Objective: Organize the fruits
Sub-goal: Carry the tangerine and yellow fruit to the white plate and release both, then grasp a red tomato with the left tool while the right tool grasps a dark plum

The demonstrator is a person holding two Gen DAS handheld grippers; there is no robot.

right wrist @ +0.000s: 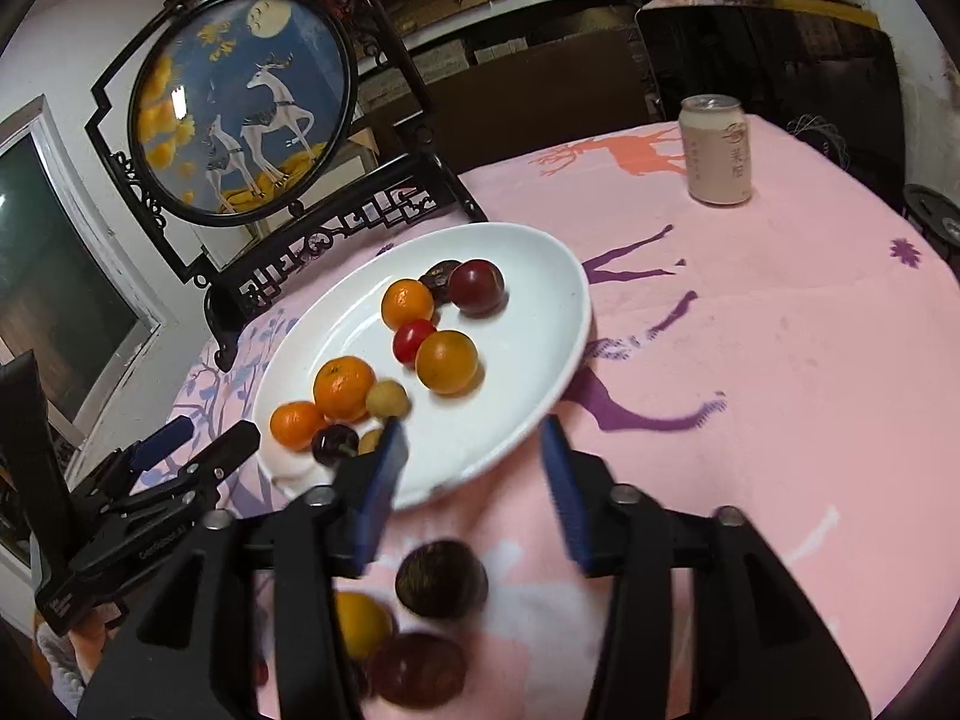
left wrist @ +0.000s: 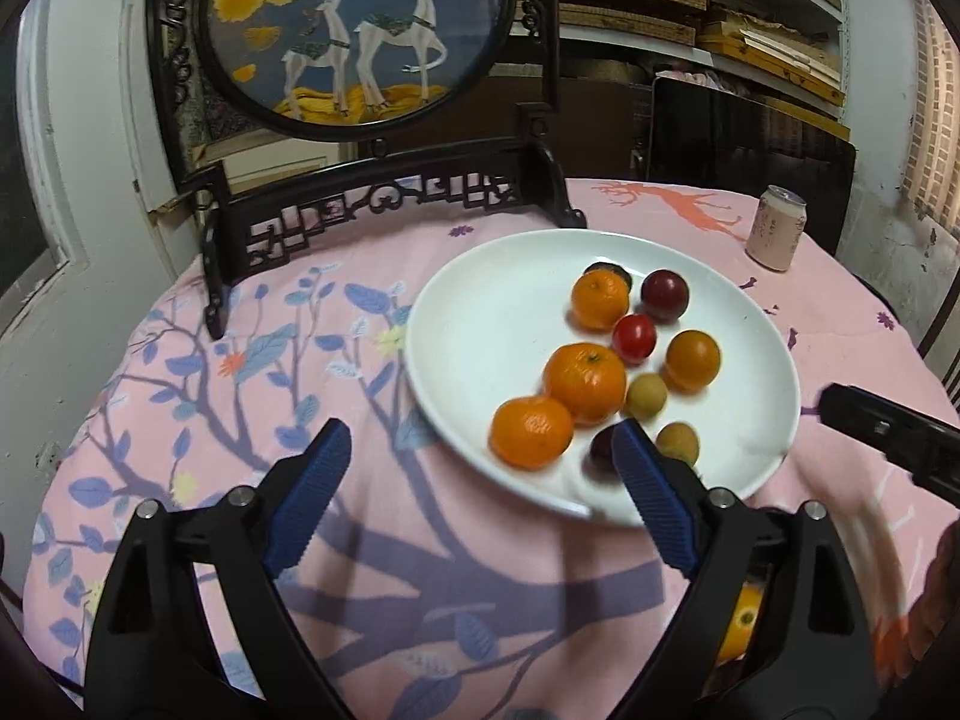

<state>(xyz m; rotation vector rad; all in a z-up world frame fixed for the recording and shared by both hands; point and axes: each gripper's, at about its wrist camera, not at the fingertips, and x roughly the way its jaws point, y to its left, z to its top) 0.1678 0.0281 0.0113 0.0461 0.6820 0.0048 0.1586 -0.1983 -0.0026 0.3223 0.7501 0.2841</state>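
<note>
Both tongs parted and empty; dark plum lies just below right gripper, nearer it than left gripper, short of white plate

The round white plate looks glossy, likely glazed ceramic, on a soft matt pink floral cloth. The black gripper arms appear matt plastic with ribbed blue pads; the pale pink drink can looks like smooth metal.

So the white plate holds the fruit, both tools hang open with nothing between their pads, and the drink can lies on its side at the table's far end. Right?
Not quite: the drink can stands upright, as the right wrist view shows. The rest holds: the white plate carries the fruit, and the left tool and right tool are both open and empty.
</note>
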